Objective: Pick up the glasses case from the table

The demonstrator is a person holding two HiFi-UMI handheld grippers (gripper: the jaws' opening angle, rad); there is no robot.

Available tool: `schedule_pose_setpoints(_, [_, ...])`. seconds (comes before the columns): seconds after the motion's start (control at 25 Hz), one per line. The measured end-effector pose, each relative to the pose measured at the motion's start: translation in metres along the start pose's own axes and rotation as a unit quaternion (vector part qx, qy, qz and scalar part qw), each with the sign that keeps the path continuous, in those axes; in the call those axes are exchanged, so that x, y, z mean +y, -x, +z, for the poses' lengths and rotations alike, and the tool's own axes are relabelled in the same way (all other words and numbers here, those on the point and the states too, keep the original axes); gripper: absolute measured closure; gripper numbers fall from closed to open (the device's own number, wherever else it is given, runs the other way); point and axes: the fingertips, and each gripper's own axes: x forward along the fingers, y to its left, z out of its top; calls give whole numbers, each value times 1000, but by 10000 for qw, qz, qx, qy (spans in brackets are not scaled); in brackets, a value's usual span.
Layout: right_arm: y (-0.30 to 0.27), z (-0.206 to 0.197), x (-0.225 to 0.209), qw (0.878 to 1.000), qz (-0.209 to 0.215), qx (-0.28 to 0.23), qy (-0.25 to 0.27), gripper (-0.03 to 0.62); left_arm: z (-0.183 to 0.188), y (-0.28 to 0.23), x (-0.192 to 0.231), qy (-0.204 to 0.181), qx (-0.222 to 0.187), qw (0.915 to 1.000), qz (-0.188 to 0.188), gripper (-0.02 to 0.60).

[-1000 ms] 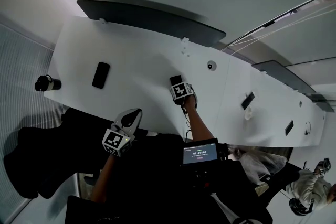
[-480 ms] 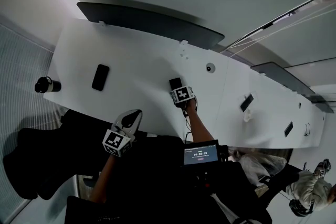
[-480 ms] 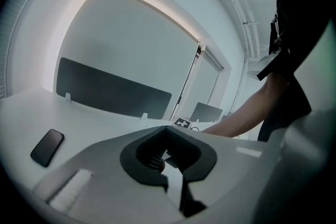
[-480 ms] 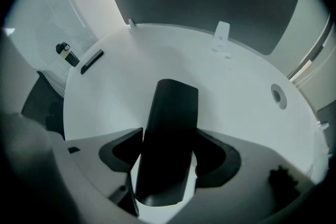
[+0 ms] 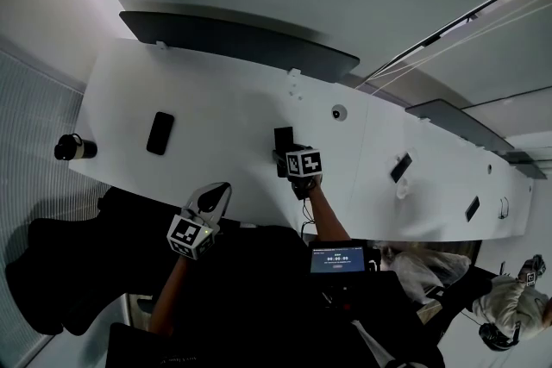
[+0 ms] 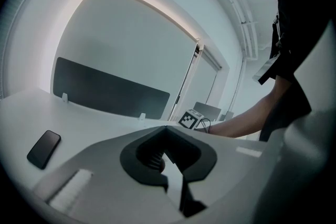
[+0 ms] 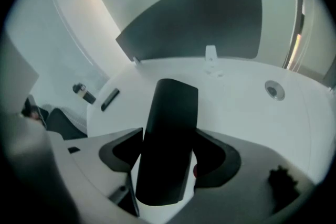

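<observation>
The black glasses case (image 5: 283,139) sits between the fingers of my right gripper (image 5: 285,152), just above the white table (image 5: 224,108). In the right gripper view the case (image 7: 168,139) stands lengthwise between both jaws, which press on its sides, with the table well below it. My left gripper (image 5: 216,192) hangs at the table's near edge, left of the right arm, holding nothing. In the left gripper view its jaws (image 6: 173,165) meet with only a thin slit between them.
A black phone (image 5: 159,133) lies on the table's left part, and a dark bottle (image 5: 71,147) stands off its left end. A dark divider panel (image 5: 241,43) runs along the far edge. A round grommet (image 5: 337,113) and more small devices (image 5: 400,167) lie to the right.
My right gripper has risen from the table with the glasses case in it and rolled somewhat. The left gripper has stayed where it was.
</observation>
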Motion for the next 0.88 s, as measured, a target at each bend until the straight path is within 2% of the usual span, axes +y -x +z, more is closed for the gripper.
schedule_pose_setpoints(0.12, [43,43,21,9937,475,-1001,-145,270,4,-4,3,-73,7,10000,-54,575])
schedule_pose_setpoints(0.24, [104,85,51,9744,839,-2075,235,270,15,-10,8,-149,-27,9998,-87,575])
schedule_pose_setpoints(0.32, [147,104,76,9514,1073,-2828,576,270,20,-12,14,-212,-58,9997,-113,575])
schedule_pose_setpoints(0.44, [215,115,110,8988,1389,-4038,992,270,25,-16,21,-289,-89,9995,-114,575])
schedule_pose_setpoints(0.52, [257,114,122,8681,1516,-4634,925,270,27,-20,21,-385,-115,9990,-187,575])
schedule_pose_setpoints(0.6, [287,108,124,8495,1648,-4967,660,270,28,-27,17,-417,-107,9987,-274,575])
schedule_pose_setpoints(0.64, [296,105,124,8448,1687,-5043,597,270,28,-31,13,-418,-96,9985,-331,575])
schedule_pose_setpoints(0.72, [302,96,125,8446,1640,-5046,722,270,26,-36,7,-440,-69,9978,-482,575])
schedule_pose_setpoints(0.88, [271,76,125,8645,1472,-4652,1204,270,25,-37,-5,-671,-14,9940,-866,575])
